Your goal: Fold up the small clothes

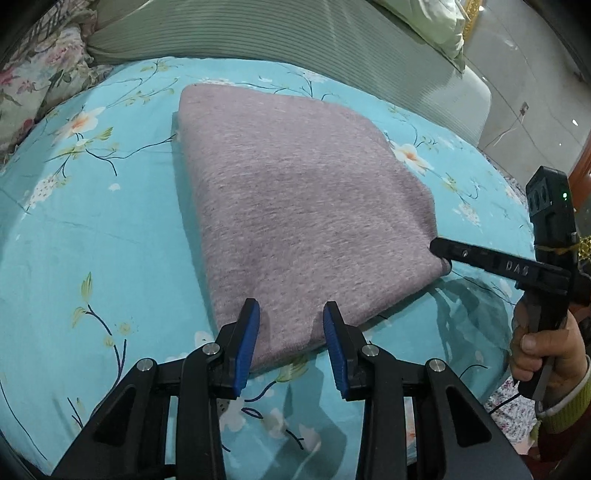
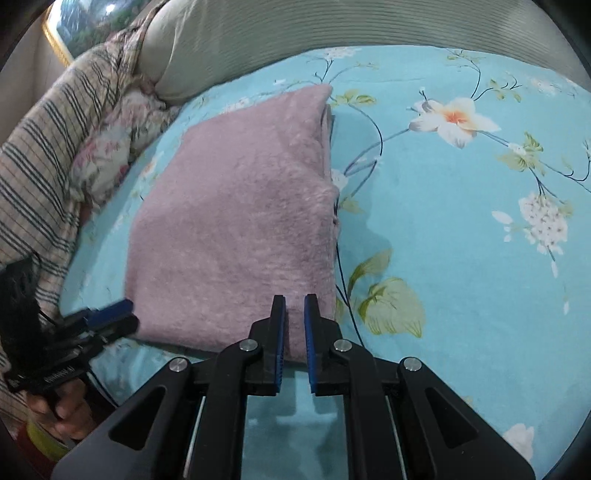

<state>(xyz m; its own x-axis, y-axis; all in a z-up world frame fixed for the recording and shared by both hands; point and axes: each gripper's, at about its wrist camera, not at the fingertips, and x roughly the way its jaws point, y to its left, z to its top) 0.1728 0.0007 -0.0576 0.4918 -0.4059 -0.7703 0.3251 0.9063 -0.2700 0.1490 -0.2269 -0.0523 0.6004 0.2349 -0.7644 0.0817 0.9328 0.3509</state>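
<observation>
A folded pinkish-grey garment (image 1: 295,206) lies flat on the blue floral bedsheet (image 1: 92,240). My left gripper (image 1: 291,310) has its blue pads closed on the garment's near edge, with thick fabric filling the gap between them. In the right wrist view the same garment (image 2: 236,221) reaches to my right gripper (image 2: 295,301), whose jaws stand almost together and pinch its near right corner. The right gripper (image 1: 439,251) shows from the side at the cloth's right corner, held by a hand (image 1: 543,350). The left gripper (image 2: 118,314) shows blurred at the near left corner.
A ribbed grey-green headboard (image 1: 295,33) runs behind the bed. A floral pillow (image 1: 37,74) and a striped blanket (image 2: 37,166) lie at the left side. A pale pillow (image 2: 177,55) leans on the headboard. Shiny floor (image 1: 535,92) lies beyond the bed's right edge.
</observation>
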